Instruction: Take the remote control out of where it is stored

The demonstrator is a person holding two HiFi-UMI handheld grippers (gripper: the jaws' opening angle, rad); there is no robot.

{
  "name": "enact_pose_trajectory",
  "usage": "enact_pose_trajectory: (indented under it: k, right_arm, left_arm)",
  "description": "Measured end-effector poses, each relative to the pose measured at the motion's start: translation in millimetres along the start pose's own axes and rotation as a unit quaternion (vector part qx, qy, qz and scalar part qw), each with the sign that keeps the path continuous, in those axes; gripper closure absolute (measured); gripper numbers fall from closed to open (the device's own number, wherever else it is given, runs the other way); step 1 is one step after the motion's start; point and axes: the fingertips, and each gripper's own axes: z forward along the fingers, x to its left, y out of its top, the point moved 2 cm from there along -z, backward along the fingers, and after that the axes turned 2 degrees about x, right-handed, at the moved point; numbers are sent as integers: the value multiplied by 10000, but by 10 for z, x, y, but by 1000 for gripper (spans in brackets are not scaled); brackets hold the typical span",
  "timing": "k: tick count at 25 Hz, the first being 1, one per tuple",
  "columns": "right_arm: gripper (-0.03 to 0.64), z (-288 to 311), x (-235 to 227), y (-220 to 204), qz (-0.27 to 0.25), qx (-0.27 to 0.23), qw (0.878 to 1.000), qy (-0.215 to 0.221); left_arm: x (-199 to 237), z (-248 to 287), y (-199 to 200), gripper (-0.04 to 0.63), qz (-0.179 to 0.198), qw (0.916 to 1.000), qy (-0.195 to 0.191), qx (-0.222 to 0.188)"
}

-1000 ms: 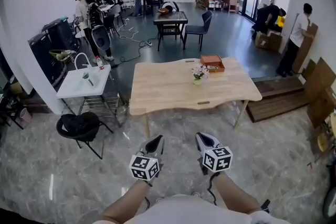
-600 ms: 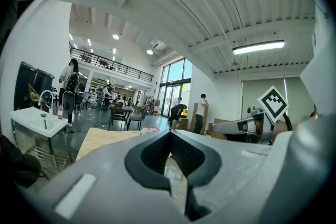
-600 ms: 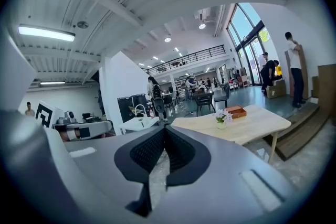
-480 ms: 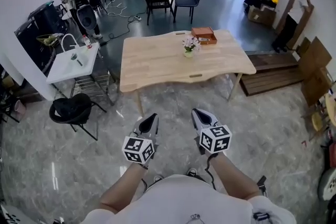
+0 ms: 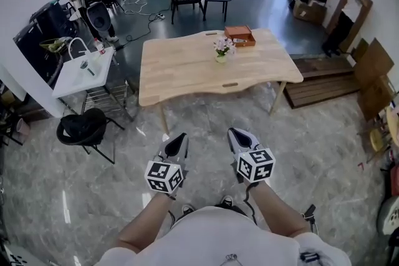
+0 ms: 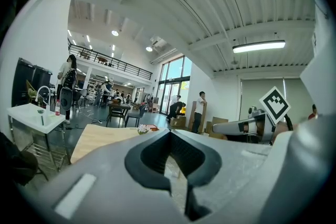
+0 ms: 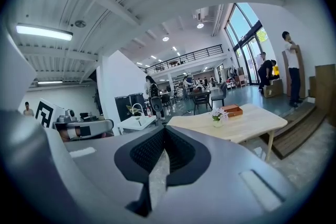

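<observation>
Both my jaws pressed together, empty: left gripper (image 5: 177, 145), right gripper (image 5: 239, 139), bottom centre. Remote not visible, maybe in box (image 5: 240, 35) on table (image 5: 181, 75), upper centre. Risk: reaching in could knock vase (image 5: 221, 50) nearby.

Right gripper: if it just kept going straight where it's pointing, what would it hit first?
Nothing close: the right gripper points through open air. First roughly in line is the wooden table, likely its near left corner, though depth is unclear and it might pass above.
</observation>
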Motion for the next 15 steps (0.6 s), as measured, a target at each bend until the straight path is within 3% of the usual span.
enact_pose_trajectory:
  k: [15]
  right_arm:
    - [589,-168,-869,11,117,-79,9997,-215]
  left_arm:
    - [-472,749,-100,595,42,9999,-84,116]
